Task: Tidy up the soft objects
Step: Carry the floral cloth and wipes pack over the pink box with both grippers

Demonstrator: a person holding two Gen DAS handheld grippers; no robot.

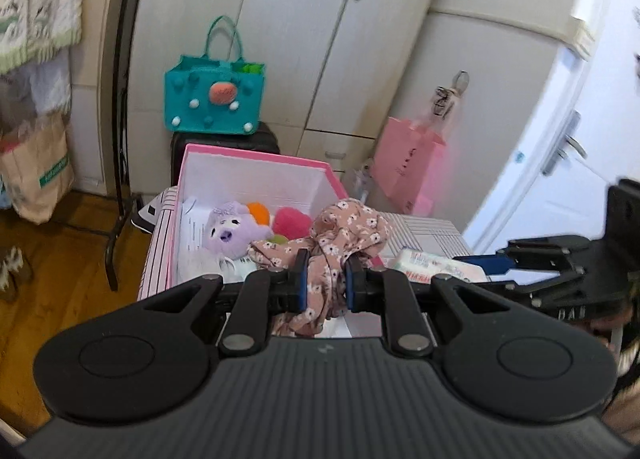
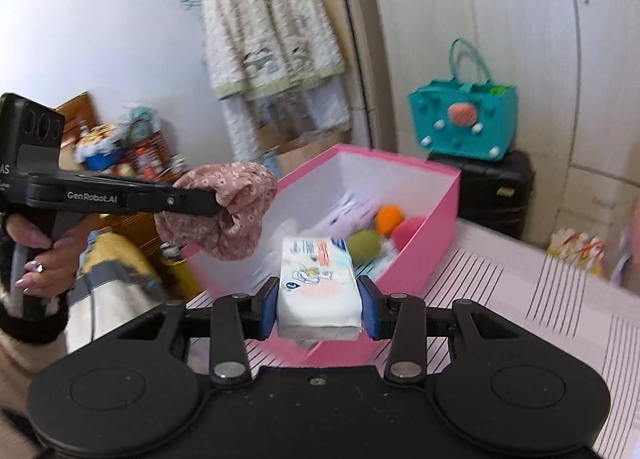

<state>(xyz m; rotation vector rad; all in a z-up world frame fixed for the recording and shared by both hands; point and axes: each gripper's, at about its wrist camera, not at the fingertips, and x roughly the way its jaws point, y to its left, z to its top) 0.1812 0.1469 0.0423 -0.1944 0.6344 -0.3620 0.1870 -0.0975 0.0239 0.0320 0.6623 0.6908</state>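
Note:
My left gripper (image 1: 326, 279) is shut on a pink floral scrunchie (image 1: 348, 231), held over the near edge of the pink box (image 1: 256, 157). In the right wrist view the same scrunchie (image 2: 236, 211) hangs from the left gripper (image 2: 216, 201) at the box's left side. My right gripper (image 2: 319, 309) is shut on a white tissue pack (image 2: 320, 279), held above the pink box (image 2: 424, 215). Inside the box lie a purple plush toy (image 1: 230, 233), an orange ball (image 1: 258, 213), a pink ball (image 1: 292, 221) and a green ball (image 2: 364, 245).
The box stands on a striped pink-and-white surface (image 2: 520, 287). Behind it a teal felt bag (image 1: 214, 99) sits on a black case (image 2: 492, 187). A pink paper bag (image 1: 408, 167) hangs at the right. White wardrobe doors (image 1: 304, 19) fill the back. A cardigan (image 2: 272, 23) hangs on the wall.

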